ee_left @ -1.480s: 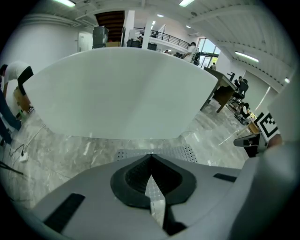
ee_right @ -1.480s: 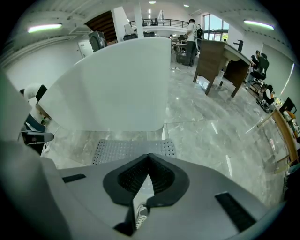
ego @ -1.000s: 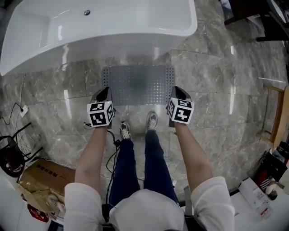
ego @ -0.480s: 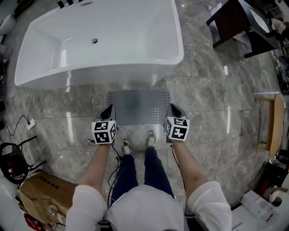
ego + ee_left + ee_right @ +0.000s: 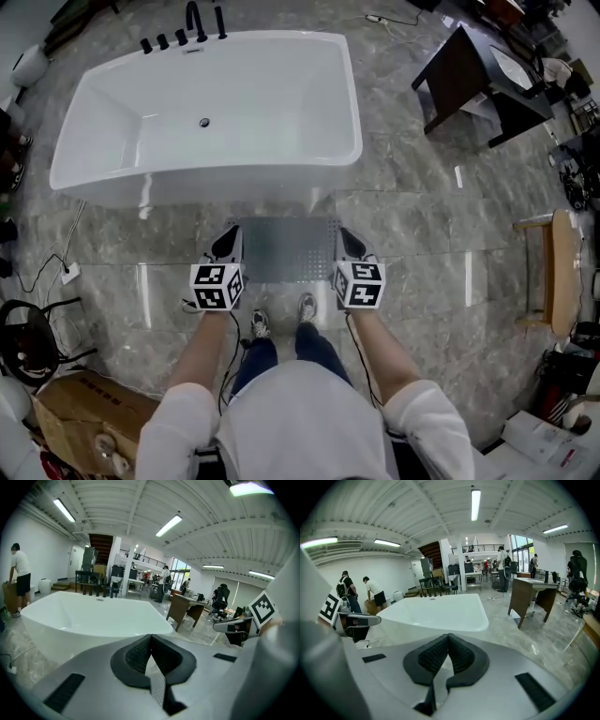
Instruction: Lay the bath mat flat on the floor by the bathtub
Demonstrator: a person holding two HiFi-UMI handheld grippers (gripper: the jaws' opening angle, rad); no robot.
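Beside bathtub (image 5: 216,183), perforated grey bath mat (image 5: 286,248)

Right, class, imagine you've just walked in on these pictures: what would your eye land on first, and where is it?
The big white bathtub fills the upper left of the head view, standing on a grey marble floor. Just in front of it, a grey perforated bath mat stretches between the left tool and the right tool, each shut on a side edge of it.
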